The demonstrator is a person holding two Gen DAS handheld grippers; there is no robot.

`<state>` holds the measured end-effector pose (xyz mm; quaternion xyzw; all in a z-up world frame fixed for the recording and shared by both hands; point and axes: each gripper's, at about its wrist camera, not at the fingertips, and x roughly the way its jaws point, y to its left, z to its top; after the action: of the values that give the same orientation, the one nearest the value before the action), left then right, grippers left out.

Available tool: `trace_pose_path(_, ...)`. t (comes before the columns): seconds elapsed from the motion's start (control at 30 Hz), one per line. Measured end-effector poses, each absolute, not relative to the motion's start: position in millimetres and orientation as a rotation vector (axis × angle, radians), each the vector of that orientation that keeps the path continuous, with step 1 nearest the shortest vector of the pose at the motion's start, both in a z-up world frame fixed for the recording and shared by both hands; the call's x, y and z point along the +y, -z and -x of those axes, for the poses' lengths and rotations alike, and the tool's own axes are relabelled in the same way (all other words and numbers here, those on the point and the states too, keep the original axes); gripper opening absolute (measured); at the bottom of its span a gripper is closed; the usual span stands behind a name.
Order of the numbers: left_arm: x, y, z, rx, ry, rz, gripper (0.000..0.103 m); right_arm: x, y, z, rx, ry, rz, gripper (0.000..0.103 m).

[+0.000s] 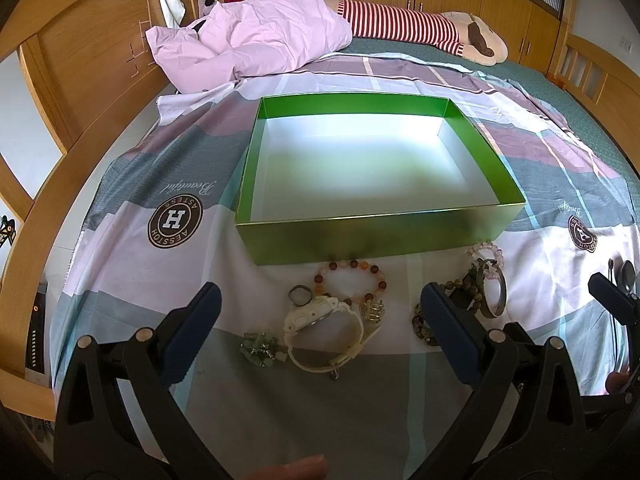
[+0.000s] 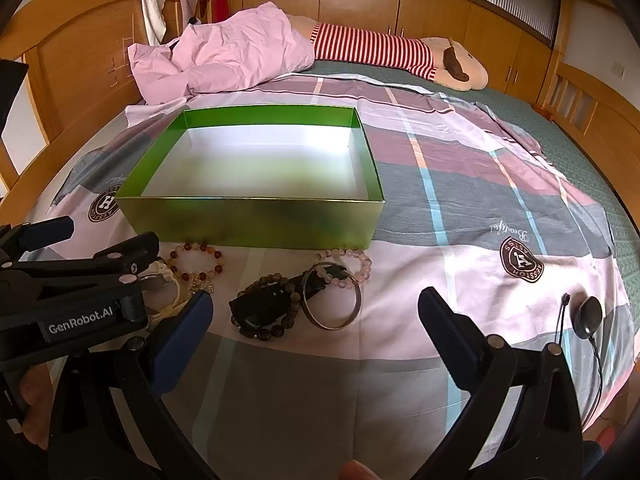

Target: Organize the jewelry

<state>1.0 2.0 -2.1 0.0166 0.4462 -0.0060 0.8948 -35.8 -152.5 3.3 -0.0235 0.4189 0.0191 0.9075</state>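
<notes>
An empty green box (image 1: 372,236) (image 2: 256,222) stands on the bed sheet. In front of it lies jewelry: an orange bead bracelet (image 1: 352,270) (image 2: 196,262), a cream watch (image 1: 320,320), a small ring (image 1: 299,295), a green bead piece (image 1: 260,346), a gold ring (image 1: 372,310), a pink bead bracelet (image 2: 352,260), a metal bangle (image 2: 332,300) and a dark bead bracelet (image 2: 272,308). My left gripper (image 1: 320,300) is open, just before the watch. My right gripper (image 2: 316,312) is open, just before the bangle and dark beads.
A pink quilt (image 1: 248,36) and a striped plush toy (image 1: 420,28) lie at the far end of the bed. A black round device with a cable (image 2: 588,316) lies on the sheet at right. Wooden bed frame (image 1: 80,60) stands at left.
</notes>
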Motion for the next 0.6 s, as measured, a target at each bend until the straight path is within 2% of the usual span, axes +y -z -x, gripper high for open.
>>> trace_pose_path(0.6, 0.1, 5.8, -1.4, 0.938, 0.003, -0.057, 0.099, -152.5, -0.9, 33.2, 0.873, -0.052, 0.038, 0.100)
